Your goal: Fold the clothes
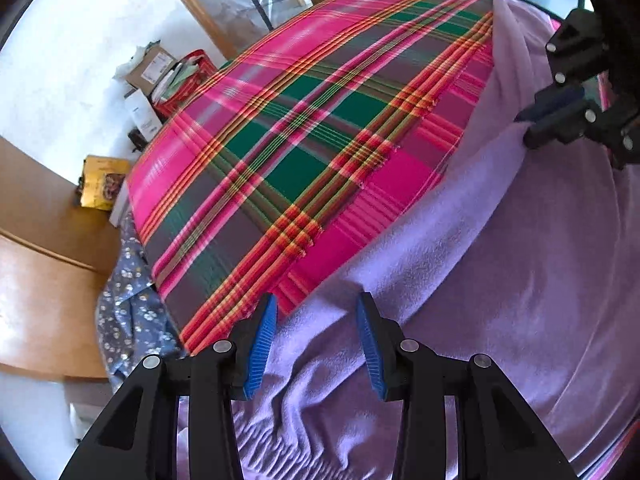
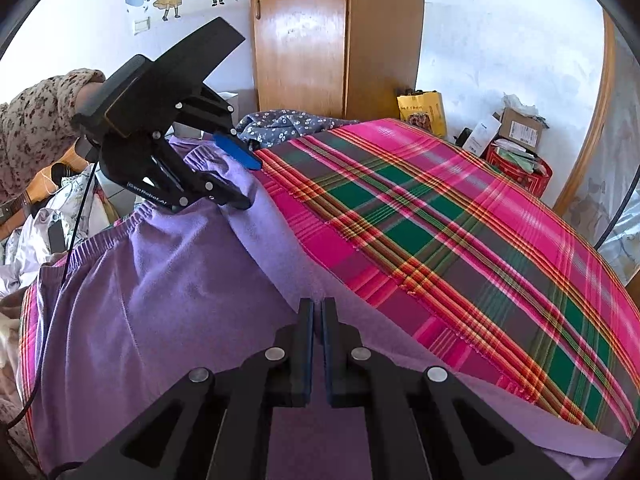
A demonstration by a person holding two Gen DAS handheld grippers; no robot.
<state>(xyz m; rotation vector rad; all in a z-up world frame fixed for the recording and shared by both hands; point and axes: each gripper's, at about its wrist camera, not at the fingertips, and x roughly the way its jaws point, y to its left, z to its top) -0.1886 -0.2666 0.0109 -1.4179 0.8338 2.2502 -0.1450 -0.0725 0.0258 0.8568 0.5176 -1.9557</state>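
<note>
A purple fleece garment with an elastic waistband lies spread on a pink, green and red plaid bedcover. One long edge of it is folded over and raised in a ridge. My left gripper is open, with its blue pads astride the ridge near the waistband end. My right gripper is shut on the same folded edge farther along the garment.
A blue floral cloth lies at the bed's far edge, in front of a wooden wardrobe. A yellow bag, boxes and a red basket stand by the wall. A person's floral sleeve holds the left gripper.
</note>
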